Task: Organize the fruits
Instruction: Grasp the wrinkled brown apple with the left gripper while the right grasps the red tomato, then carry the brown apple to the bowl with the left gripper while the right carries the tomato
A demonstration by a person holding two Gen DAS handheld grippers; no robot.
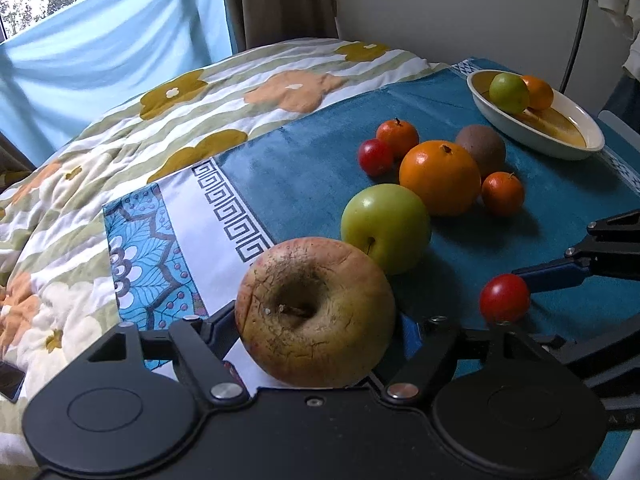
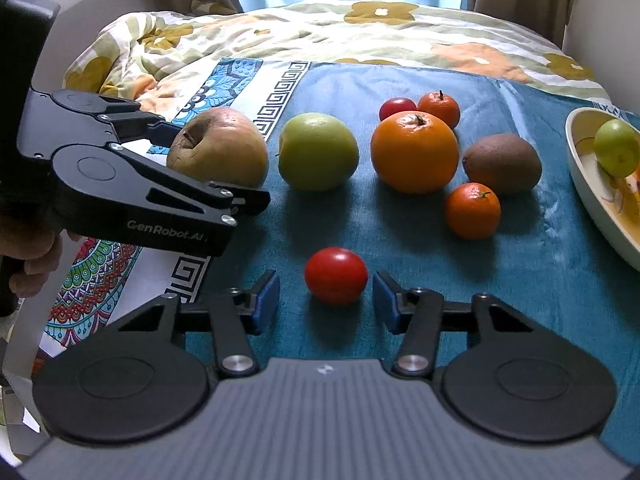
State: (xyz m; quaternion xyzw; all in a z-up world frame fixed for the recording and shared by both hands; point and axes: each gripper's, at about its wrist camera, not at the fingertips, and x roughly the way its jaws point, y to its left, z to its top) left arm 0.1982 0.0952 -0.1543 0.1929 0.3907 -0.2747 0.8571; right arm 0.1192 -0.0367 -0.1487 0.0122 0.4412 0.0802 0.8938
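My left gripper (image 1: 316, 320) is shut on a wrinkled tan apple (image 1: 315, 312), also in the right wrist view (image 2: 218, 147). My right gripper (image 2: 326, 294) is open with its blue pads either side of a small red fruit (image 2: 336, 276), not touching it; the fruit also shows in the left wrist view (image 1: 505, 298). A green apple (image 2: 318, 152), a large orange (image 2: 414, 152), a kiwi (image 2: 502, 164), two small tangerines (image 2: 473, 211) (image 2: 439, 108) and another small red fruit (image 2: 397, 108) lie on the blue cloth (image 2: 540, 280). A cream bowl (image 1: 560, 136) holds a green fruit (image 1: 509, 93) and an orange one (image 1: 538, 92).
The cloth lies on a bed with a flowered quilt (image 1: 120, 152). A wall and curtain (image 1: 276, 0) stand behind. The bowl sits at the cloth's far right edge. The person's hand (image 2: 28, 256) holds the left gripper at the left.
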